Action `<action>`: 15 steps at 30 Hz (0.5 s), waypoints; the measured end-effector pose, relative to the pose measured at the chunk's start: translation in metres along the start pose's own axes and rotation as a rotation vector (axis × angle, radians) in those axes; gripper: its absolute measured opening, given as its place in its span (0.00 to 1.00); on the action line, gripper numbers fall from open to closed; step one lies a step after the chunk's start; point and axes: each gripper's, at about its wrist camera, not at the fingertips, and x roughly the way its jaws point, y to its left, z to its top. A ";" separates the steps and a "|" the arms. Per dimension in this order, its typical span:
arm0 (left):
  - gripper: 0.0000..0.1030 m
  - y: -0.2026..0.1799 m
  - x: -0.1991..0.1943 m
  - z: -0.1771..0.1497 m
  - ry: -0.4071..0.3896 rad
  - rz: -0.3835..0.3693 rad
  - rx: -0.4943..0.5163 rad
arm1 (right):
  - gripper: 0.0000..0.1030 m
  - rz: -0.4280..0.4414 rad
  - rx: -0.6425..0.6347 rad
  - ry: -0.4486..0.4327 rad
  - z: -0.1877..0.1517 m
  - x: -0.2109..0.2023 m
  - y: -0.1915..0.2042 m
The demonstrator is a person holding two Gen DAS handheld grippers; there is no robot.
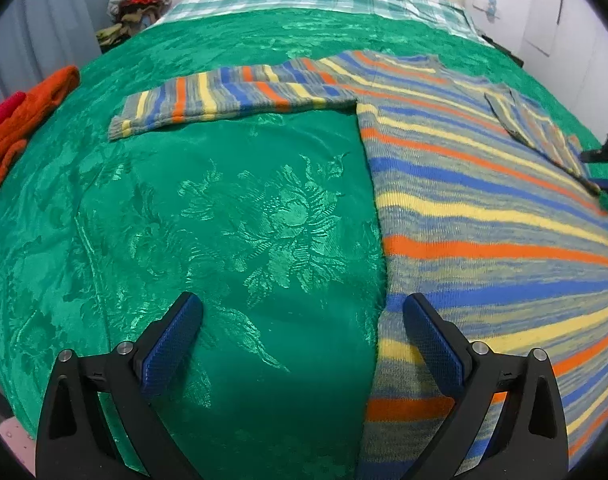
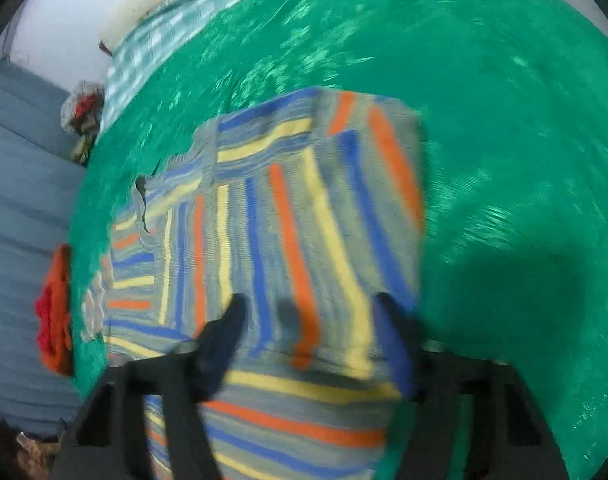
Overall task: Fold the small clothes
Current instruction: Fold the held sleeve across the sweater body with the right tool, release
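My view is motion-blurred. My right hand-held gripper (image 2: 309, 334) sits at lower centre, fingers spread, over a striped sweater (image 2: 288, 216) lying on the green bedspread (image 2: 503, 140). An orange cloth (image 2: 56, 312) lies at the left edge, with a checked sheet (image 2: 152, 44) at upper left.

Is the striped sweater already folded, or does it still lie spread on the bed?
Partly folded. The striped sweater lies flat, one sleeve stretched sideways, the other sleeve folded over the body.
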 end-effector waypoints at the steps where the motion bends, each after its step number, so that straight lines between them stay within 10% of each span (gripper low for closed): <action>1: 0.99 0.000 0.000 -0.001 -0.002 0.003 0.001 | 0.57 0.006 0.004 -0.016 -0.003 -0.007 0.000; 8: 0.99 -0.001 0.000 -0.002 -0.007 0.009 0.005 | 0.59 0.176 -0.047 0.043 -0.046 -0.028 0.025; 15: 0.99 0.000 -0.016 -0.003 -0.012 0.004 -0.009 | 0.60 0.040 -0.011 0.068 -0.087 -0.034 0.007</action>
